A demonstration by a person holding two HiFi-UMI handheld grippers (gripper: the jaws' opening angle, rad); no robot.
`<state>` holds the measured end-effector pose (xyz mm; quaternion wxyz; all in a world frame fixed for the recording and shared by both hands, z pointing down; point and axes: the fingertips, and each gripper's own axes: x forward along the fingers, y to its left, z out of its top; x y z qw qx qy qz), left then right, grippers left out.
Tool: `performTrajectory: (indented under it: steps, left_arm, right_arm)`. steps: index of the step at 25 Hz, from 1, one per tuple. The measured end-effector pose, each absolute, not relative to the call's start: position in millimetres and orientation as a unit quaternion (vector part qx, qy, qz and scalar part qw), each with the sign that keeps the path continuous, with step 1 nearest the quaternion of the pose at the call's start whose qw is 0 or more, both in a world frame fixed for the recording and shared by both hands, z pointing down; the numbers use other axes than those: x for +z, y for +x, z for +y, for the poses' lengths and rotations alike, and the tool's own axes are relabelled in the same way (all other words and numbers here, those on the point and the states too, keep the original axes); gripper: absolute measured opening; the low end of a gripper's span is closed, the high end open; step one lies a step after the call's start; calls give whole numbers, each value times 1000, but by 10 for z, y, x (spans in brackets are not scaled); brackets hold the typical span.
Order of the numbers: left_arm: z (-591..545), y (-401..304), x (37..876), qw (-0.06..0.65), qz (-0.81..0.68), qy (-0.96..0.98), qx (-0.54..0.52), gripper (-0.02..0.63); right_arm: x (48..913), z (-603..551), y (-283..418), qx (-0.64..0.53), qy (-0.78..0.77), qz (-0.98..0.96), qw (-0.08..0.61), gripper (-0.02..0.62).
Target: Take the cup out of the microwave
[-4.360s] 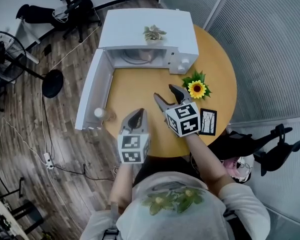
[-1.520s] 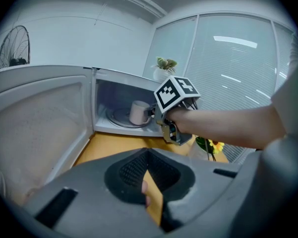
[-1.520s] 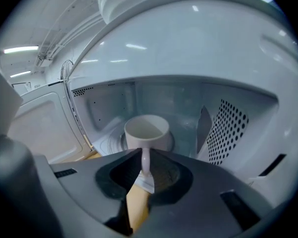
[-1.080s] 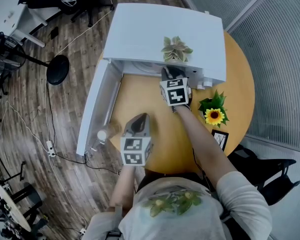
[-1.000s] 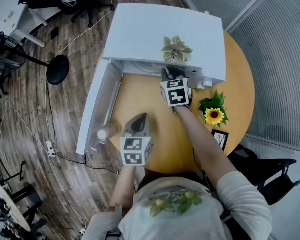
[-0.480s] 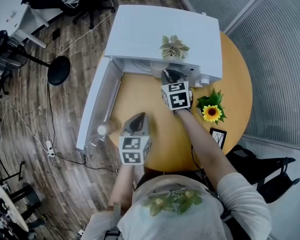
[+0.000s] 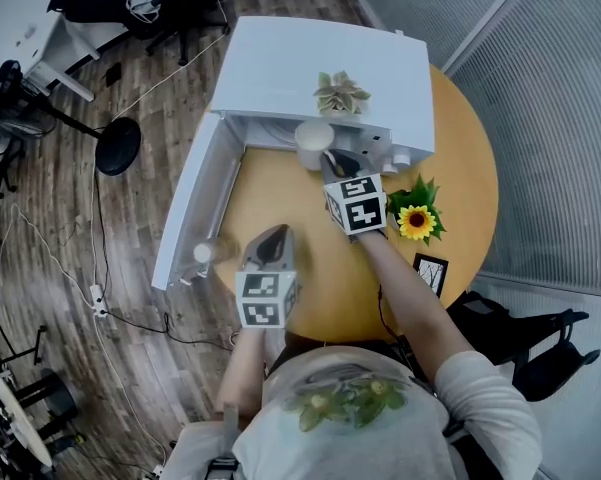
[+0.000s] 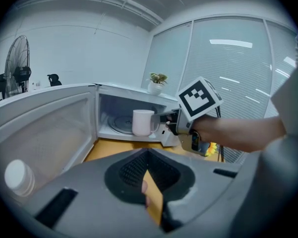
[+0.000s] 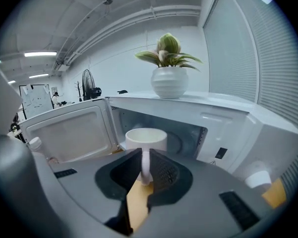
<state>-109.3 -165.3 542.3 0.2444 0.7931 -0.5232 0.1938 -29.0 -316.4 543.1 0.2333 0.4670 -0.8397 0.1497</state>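
The white cup (image 7: 314,146) hangs just in front of the open microwave (image 7: 320,63), clear of its cavity. My right gripper (image 7: 332,161) is shut on the cup's handle; in the right gripper view the thin handle (image 9: 145,167) is pinched between the two jaws, with the cup (image 9: 146,139) upright beyond them. The left gripper view shows the cup (image 8: 142,122) in the air in front of the glass turntable (image 8: 120,125), held by the right gripper (image 8: 162,119). My left gripper (image 7: 273,238) hovers over the table's near side, shut and holding nothing.
The microwave door (image 7: 192,208) stands wide open to the left. A potted plant (image 7: 340,93) sits on the microwave. A sunflower (image 7: 417,221) and a small picture frame (image 7: 430,273) lie right of my right arm. A white-capped bottle (image 7: 202,253) stands by the door's end.
My right gripper has pulled back out of the microwave and risen a little, bringing the cup out past the opening. The left gripper has stayed nearly in place.
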Motion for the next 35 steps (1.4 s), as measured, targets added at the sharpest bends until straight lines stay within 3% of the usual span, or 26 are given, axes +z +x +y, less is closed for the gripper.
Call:
performTrajectory:
  steps: [35]
  left_arm:
    - [-1072,-972,5122,228,-523,801,183,4]
  right_arm:
    - [4842,-1653,60,135,435,-868,200,60]
